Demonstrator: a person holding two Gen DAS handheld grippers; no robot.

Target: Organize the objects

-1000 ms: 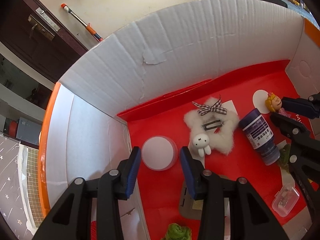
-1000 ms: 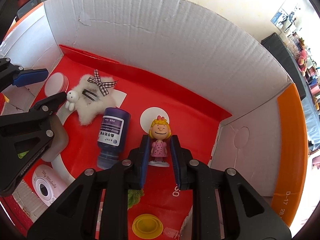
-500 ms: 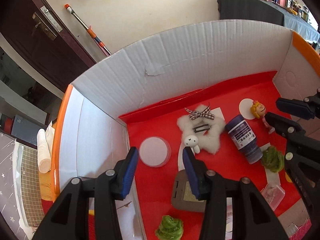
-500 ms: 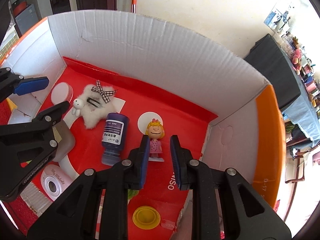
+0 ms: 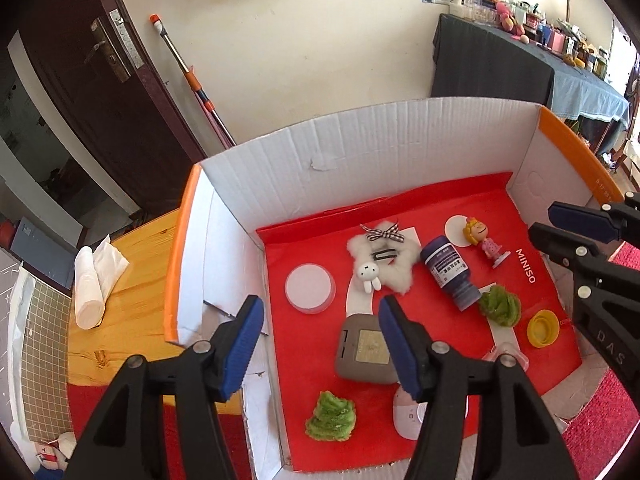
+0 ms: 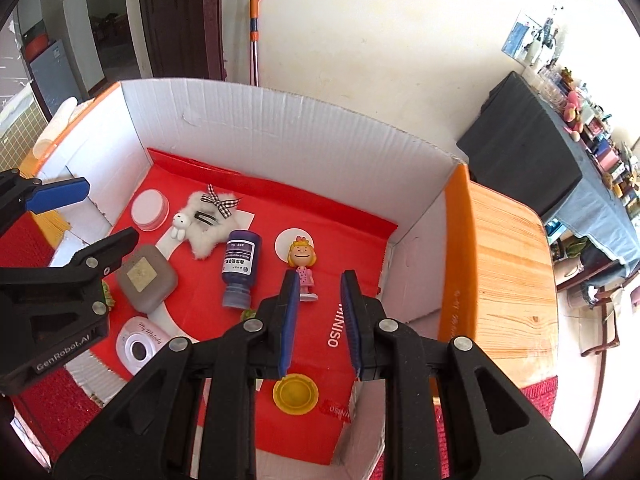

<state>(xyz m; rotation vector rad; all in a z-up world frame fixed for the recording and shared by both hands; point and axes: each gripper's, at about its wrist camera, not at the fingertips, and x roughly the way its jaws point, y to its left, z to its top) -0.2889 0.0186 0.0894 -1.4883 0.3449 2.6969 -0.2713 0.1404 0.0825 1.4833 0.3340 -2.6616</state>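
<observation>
A white cardboard box (image 5: 360, 148) with a red floor holds the objects. A blonde girl figurine (image 6: 303, 264) stands upright near the box's right side; it also shows in the left wrist view (image 5: 482, 240). A dark blue bottle (image 6: 239, 266) lies beside it. A white fluffy star with a bow and a small rabbit (image 5: 382, 264) lies further left, next to a round white lid (image 5: 309, 287). My right gripper (image 6: 320, 320) is open and empty, above and in front of the figurine. My left gripper (image 5: 320, 344) is open and empty above the box's left front.
A grey square case (image 5: 365, 350), two green fuzzy tufts (image 5: 500, 304), a yellow cap (image 6: 296, 394) and a pink round device (image 6: 140, 346) lie on the box floor. The box stands on a wooden table (image 6: 508, 276). A white rolled cloth (image 5: 94, 280) lies left of the box.
Both grippers have pulled up and back from the box. The right gripper's fingers, which were around the figurine, are now clear of it; the figurine stays standing on the red floor.
</observation>
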